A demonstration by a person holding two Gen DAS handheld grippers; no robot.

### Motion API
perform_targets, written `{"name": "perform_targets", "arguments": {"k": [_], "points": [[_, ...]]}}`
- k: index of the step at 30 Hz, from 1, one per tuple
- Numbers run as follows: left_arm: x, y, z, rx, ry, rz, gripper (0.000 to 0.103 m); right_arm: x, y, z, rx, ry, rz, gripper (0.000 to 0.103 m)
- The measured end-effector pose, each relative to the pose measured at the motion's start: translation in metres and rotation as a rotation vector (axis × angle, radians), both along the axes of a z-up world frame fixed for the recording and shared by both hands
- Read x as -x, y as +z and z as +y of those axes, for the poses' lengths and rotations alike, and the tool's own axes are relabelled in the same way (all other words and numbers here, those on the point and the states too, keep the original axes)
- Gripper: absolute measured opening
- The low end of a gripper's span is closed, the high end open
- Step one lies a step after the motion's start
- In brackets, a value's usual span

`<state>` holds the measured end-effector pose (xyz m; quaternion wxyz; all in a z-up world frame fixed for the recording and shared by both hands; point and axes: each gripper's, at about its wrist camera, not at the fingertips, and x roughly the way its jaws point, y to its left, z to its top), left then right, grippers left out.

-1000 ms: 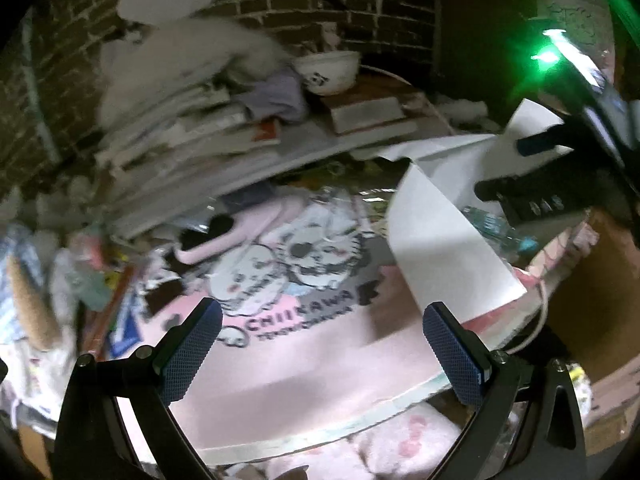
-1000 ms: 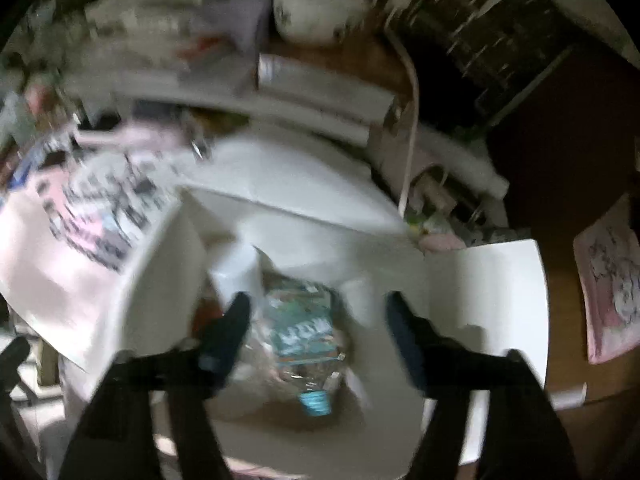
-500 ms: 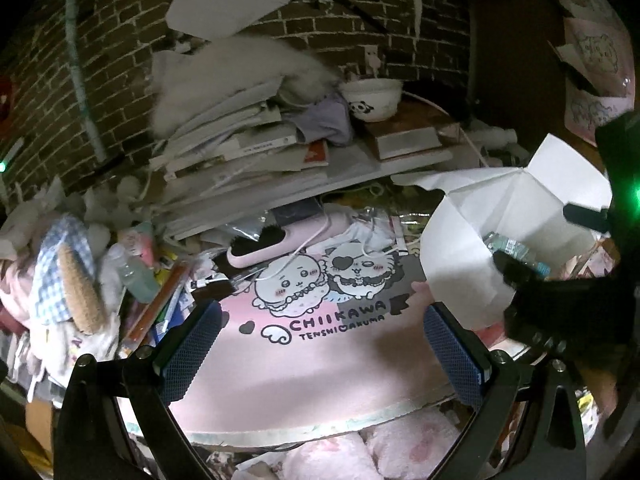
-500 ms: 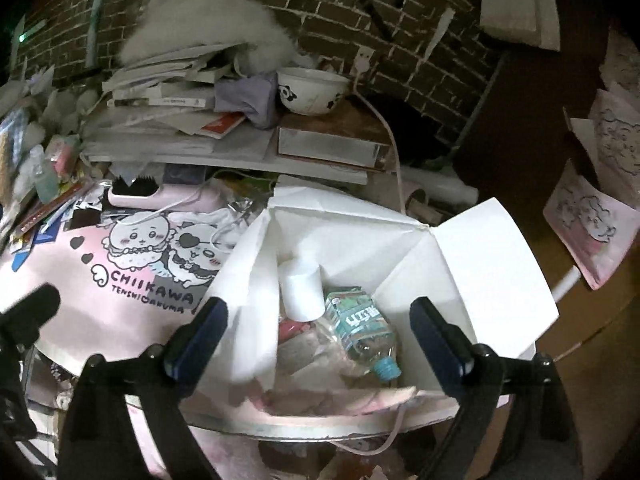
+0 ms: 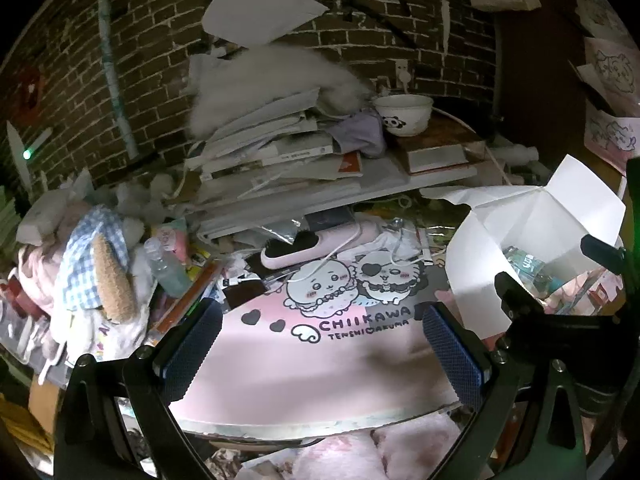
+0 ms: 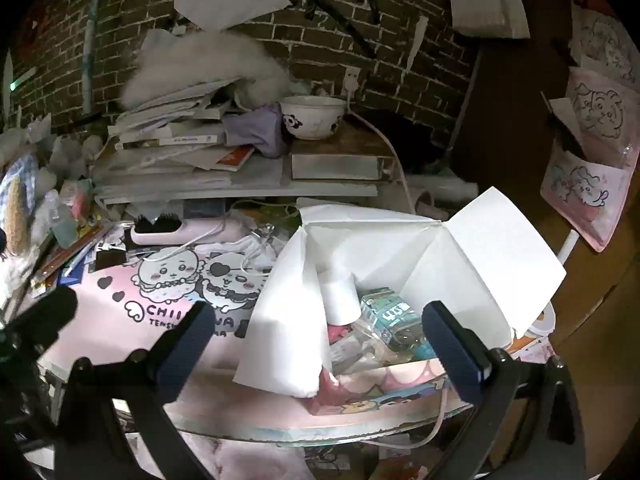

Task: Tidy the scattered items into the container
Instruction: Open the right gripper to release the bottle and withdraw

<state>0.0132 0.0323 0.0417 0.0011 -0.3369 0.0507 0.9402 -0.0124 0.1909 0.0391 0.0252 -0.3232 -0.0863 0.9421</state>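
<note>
A white cardboard box (image 6: 480,248) stands with its flaps open at the right end of the pink cartoon mat (image 6: 120,320). Inside lie a clear bottle with a teal label (image 6: 388,316), a white cup (image 6: 340,300) and other small items. My right gripper (image 6: 318,316) hovers in front of the box, its jaws opening wide with nothing pressed between the pads. My left gripper (image 5: 320,316) hangs open and empty over the mat (image 5: 320,368). In the left wrist view the box (image 5: 532,216) sits at the right, behind the right gripper's black fingers (image 5: 516,296).
A pink hairbrush (image 5: 296,250), white cables, a small clear bottle (image 5: 166,268) and pens lie along the mat's far and left edges. A plush toy (image 5: 96,272) sits at left. Stacked books (image 5: 280,160) and a panda bowl (image 5: 402,114) stand against the brick wall.
The right gripper has drawn back from inside the box and widened its jaws, leaving the teal-label bottle lying there. The left gripper has risen and pulled back, showing more of the table.
</note>
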Motion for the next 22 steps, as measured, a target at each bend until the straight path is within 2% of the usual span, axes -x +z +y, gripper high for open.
{"name": "perform_targets", "arguments": {"k": [22], "points": [[0.001, -0.003, 0.001, -0.017, -0.012, -0.004, 0.1, 0.006, -0.013, 0.001, 0.024, 0.0, -0.034, 0.103]]}}
